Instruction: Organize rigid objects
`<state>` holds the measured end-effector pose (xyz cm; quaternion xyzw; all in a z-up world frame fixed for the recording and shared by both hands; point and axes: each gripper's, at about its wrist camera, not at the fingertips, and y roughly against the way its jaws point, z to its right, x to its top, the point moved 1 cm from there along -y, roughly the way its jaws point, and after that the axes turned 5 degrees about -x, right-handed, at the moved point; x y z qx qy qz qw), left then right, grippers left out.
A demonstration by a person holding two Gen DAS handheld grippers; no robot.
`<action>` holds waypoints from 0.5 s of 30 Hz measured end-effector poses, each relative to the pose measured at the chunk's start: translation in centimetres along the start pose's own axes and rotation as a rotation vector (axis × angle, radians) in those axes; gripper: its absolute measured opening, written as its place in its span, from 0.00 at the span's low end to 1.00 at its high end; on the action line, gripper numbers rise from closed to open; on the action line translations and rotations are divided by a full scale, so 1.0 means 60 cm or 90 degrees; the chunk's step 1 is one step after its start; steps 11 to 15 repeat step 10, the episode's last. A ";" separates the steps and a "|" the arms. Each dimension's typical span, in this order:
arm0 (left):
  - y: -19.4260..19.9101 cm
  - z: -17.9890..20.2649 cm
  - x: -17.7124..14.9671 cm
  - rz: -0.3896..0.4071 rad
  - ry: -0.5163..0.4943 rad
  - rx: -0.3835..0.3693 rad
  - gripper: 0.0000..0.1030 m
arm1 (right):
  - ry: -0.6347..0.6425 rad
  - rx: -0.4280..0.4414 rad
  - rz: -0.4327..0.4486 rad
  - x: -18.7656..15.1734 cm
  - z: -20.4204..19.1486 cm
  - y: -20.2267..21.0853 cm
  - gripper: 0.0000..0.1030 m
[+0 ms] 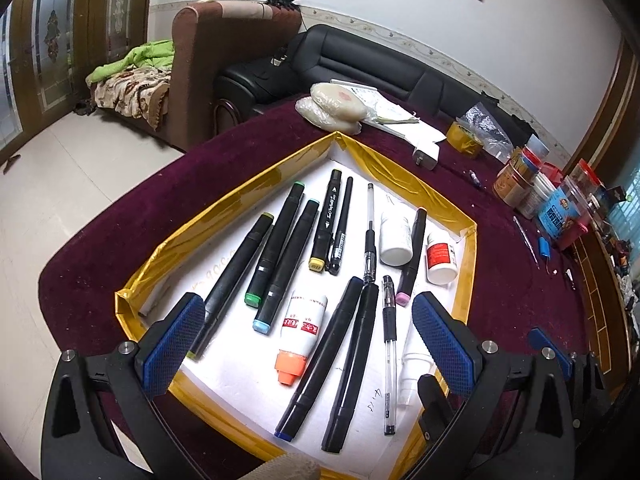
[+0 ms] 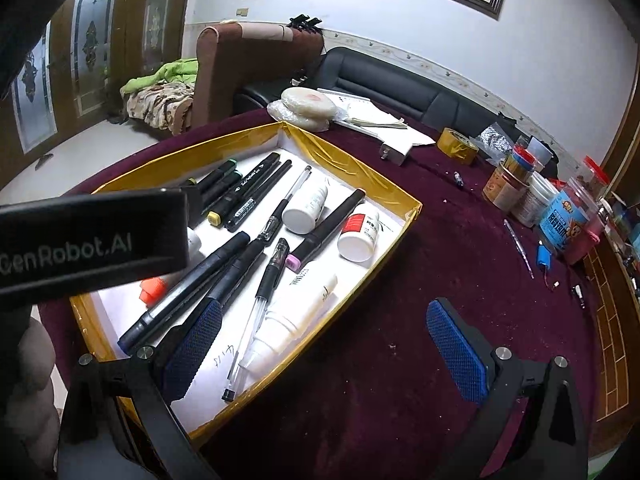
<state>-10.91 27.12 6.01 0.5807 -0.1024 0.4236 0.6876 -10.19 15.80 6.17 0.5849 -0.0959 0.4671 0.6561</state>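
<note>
— Left gripper [image 1: 308,344]?
— Jaws spread wide, nothing between the blue pads [image 1: 176,336], tilted downward.
— And the right gripper [image 2: 324,352]?
— Also wide open and empty, angled down, with the left one's black body crossing its view at left.

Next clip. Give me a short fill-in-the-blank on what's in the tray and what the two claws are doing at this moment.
1. The pens and bottles lie in a white tray edged with ____ tape.
2. The glue tube has a cap coloured ____.
3. The left claw and the right claw both stand ____, holding nothing.
4. The bottle with the red label lies just beside the marker with the ____ cap.

Missing words: yellow; orange; open; pink
</note>
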 end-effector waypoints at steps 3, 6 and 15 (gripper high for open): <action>0.007 0.003 0.000 0.006 -0.001 0.011 1.00 | -0.009 0.015 -0.008 -0.001 0.004 -0.004 0.98; 0.011 0.012 -0.001 0.005 -0.006 0.018 1.00 | -0.007 0.020 -0.011 -0.006 0.010 -0.005 0.98; 0.009 0.028 -0.006 -0.008 -0.012 0.020 1.00 | -0.021 0.032 -0.011 -0.019 0.029 -0.003 0.98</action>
